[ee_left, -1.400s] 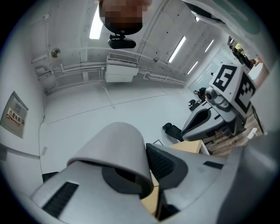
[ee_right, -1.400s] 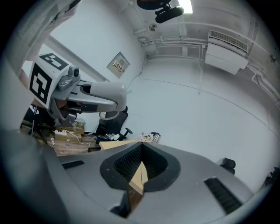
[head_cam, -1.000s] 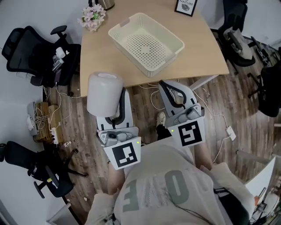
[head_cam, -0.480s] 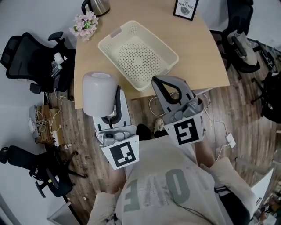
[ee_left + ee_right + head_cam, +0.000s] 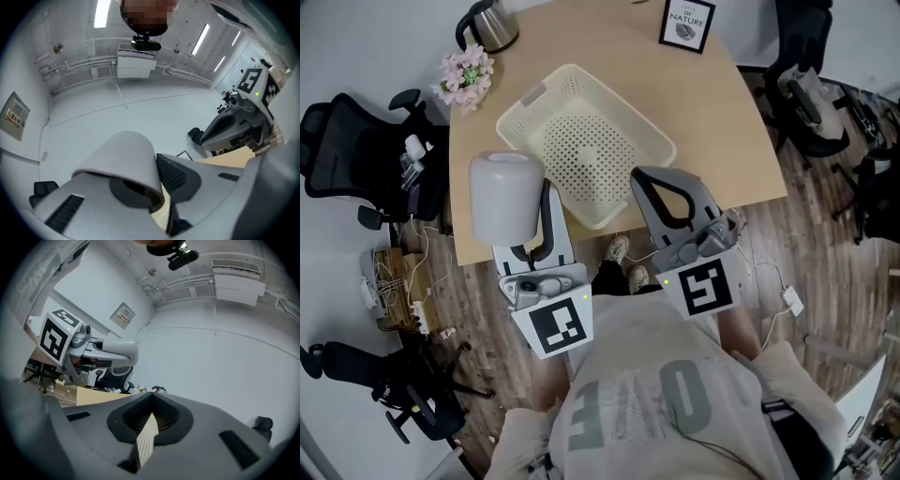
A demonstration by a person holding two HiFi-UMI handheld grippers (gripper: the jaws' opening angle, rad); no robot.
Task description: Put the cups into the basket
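Observation:
A pale grey cup point(image 5: 501, 197) hangs upside down over the table's front left corner, my left gripper point(image 5: 543, 199) shut on its wall. In the left gripper view the cup point(image 5: 123, 158) fills the space between the jaws, one wall pinched by the fingers point(image 5: 180, 176). The cream perforated basket point(image 5: 531, 94) stands on the wooden table point(image 5: 727, 112), just beyond both grippers. My right gripper point(image 5: 662, 180) is shut and holds nothing, its tip over the basket's near right rim. A strip of basket point(image 5: 145, 439) shows through the loop of the right gripper point(image 5: 151, 398).
A kettle point(image 5: 487, 24), a bunch of pink flowers point(image 5: 463, 71) and a framed picture point(image 5: 685, 22) stand along the table's far side. Black office chairs point(image 5: 352, 131) stand left and right point(image 5: 814, 89) of the table. Cables and a power strip point(image 5: 389, 281) lie on the wooden floor.
Both grippers have moved forward to the table. The cup now hangs over the table's front left corner, and the right gripper's tip has reached the basket's near rim.

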